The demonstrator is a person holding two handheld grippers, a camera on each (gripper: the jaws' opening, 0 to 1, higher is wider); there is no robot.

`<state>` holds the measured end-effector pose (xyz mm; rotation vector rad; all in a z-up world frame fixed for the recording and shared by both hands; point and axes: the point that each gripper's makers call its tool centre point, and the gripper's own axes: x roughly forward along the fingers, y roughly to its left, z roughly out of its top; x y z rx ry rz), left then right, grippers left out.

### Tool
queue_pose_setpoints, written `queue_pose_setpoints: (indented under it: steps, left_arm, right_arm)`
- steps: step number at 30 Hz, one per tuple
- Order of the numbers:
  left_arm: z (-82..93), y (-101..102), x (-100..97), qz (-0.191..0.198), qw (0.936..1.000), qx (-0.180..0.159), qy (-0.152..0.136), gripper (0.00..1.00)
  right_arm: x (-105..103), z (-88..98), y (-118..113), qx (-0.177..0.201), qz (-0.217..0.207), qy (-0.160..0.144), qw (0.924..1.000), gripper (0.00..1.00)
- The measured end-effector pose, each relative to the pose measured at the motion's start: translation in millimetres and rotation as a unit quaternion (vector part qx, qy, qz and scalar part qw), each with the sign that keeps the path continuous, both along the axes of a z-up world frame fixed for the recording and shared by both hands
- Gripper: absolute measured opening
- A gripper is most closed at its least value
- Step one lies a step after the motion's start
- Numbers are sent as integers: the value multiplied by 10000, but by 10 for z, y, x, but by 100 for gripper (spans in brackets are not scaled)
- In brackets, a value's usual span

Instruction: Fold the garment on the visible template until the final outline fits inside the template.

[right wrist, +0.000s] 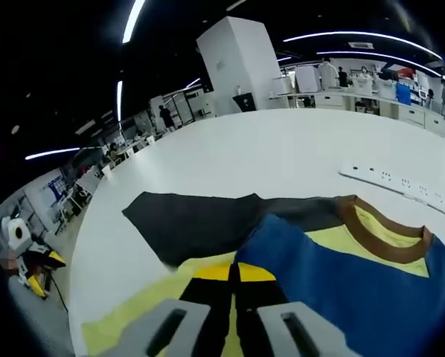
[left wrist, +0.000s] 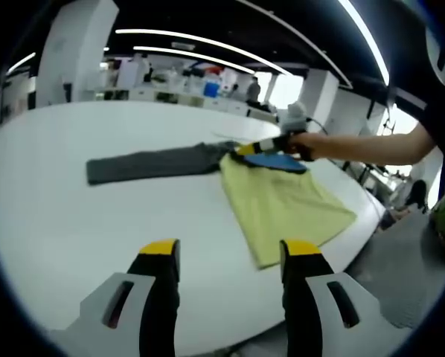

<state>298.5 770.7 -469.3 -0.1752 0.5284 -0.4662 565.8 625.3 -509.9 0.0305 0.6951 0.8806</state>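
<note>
- One large white worktop [left wrist: 74,216] carries everything, wide and round-edged, with workbenches and ceiling lights beyond it.
- Spread on it lies the garment [left wrist: 282,197], a shirt with a yellow-green body, a blue panel [right wrist: 356,286] at the shoulder, a dark grey sleeve [left wrist: 148,162] stretched out flat to one side, and a brown collar [right wrist: 379,227].
- No template outline can be told apart from the worktop in either view.
- A white power strip [right wrist: 401,186] lies on the worktop beyond the collar, apart from the shirt.
- The left gripper [left wrist: 230,256] hovers above bare worktop just short of the shirt's hem, its yellow-tipped fingers [left wrist: 160,249] apart and holding nothing.
- The right gripper [right wrist: 234,274], held by a person's hand [left wrist: 304,143], sits at the shoulder where blue meets yellow; its fingers [right wrist: 216,272] are pressed together on the garment.
</note>
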Motion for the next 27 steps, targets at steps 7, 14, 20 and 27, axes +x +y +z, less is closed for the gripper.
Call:
queue_pose_setpoints:
  steps: [7, 14, 20, 27]
  left_arm:
    - [-24, -2, -18, 41, 10000, -30, 27, 51]
    - [-36, -13, -26, 36, 10000, -44, 43, 50]
    - [-49, -47, -6, 2, 10000, -72, 56, 50]
    - [-89, 22, -8, -9, 9999, -90, 65, 50]
  right_arm:
    - [30, -115, 38, -84, -11, 46, 10000, 0]
    - [10, -23, 84, 56, -112, 62, 9999, 0]
    - [-14, -120, 134, 27, -80, 134, 9999, 0]
    - [-15, -136, 173, 56, -119, 147, 9998, 0]
